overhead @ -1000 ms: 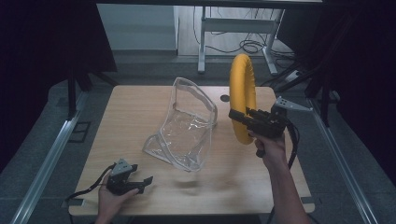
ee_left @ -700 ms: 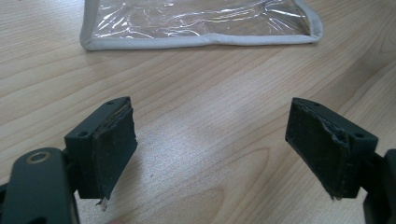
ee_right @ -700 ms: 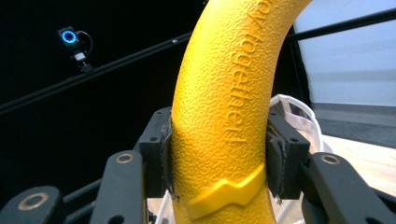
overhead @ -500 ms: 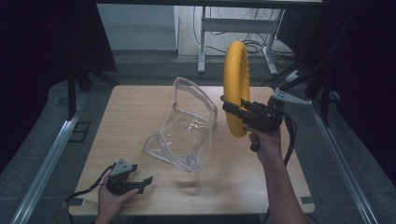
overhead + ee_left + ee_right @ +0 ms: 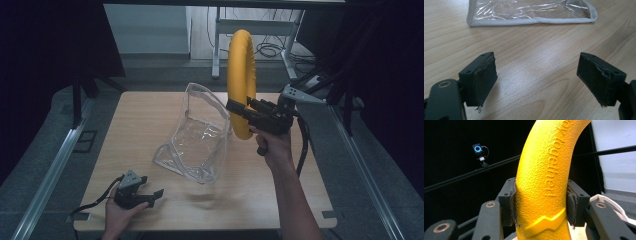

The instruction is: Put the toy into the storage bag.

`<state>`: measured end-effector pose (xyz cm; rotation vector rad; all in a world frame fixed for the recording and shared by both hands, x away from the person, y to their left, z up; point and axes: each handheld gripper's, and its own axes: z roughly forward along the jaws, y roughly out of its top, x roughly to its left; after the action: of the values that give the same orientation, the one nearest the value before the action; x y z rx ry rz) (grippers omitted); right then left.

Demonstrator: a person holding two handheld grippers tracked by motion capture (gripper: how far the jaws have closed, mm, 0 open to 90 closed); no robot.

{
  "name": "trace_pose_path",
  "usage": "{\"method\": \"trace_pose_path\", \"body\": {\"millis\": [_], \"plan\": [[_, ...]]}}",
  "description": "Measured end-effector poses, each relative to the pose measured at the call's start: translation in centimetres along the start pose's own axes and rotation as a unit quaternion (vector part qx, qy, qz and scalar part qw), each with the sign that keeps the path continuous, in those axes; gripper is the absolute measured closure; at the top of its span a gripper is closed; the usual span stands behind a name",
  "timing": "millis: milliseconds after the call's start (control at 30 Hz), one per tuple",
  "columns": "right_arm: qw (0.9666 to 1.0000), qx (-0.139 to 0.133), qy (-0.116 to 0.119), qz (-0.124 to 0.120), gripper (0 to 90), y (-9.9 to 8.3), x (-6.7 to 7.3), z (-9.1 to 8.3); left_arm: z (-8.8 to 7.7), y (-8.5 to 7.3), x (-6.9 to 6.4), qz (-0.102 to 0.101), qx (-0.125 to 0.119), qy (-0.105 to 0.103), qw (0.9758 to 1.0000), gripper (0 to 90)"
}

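A yellow foam ring (image 5: 241, 82) stands upright in the air above the table's right half, and my right gripper (image 5: 234, 108) is shut on its lower rim. In the right gripper view both pads squeeze the textured yellow ring (image 5: 545, 182). A clear plastic bag with a grey rim (image 5: 197, 137) stands open at the table's middle, just left of the ring. My left gripper (image 5: 152, 195) rests on the wood near the front left, open and holding nothing. The bag's grey edge (image 5: 531, 21) lies ahead of the left gripper's wide-apart pads (image 5: 485, 77).
The wooden table (image 5: 150, 115) has metal rails (image 5: 55, 165) along both sides. A white desk frame with cables (image 5: 260, 30) stands behind it on the floor. A cable (image 5: 302, 145) trails from the right gripper.
The right gripper has carried the yellow ring up and to the left, closer to the bag's opening. The left gripper has stayed in place.
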<state>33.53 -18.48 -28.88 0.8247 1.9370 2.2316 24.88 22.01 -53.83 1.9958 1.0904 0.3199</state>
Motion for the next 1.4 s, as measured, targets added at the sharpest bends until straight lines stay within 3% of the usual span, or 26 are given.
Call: {"method": "trace_pose_path", "body": {"millis": [500, 1000, 1400], "plan": [[0.9994, -0.005, 0.030, -0.015, 50.7, 0.7, 1.7, 2.4, 0.1, 0.0, 0.0, 0.001, 0.001, 0.000, 1.0000, 16.0], [0.9951, 0.008, 0.098, -0.006, 50.6, -0.5, 4.2, 5.1, 0.1, 0.0, 0.0, 0.000, 0.001, 0.000, 1.0000, 16.1], [0.9932, 0.021, 0.114, 0.013, 50.6, -2.2, 4.0, 6.3, 0.1, -0.1, 0.0, 0.001, 0.002, 0.001, 1.0000, 16.0]]}}
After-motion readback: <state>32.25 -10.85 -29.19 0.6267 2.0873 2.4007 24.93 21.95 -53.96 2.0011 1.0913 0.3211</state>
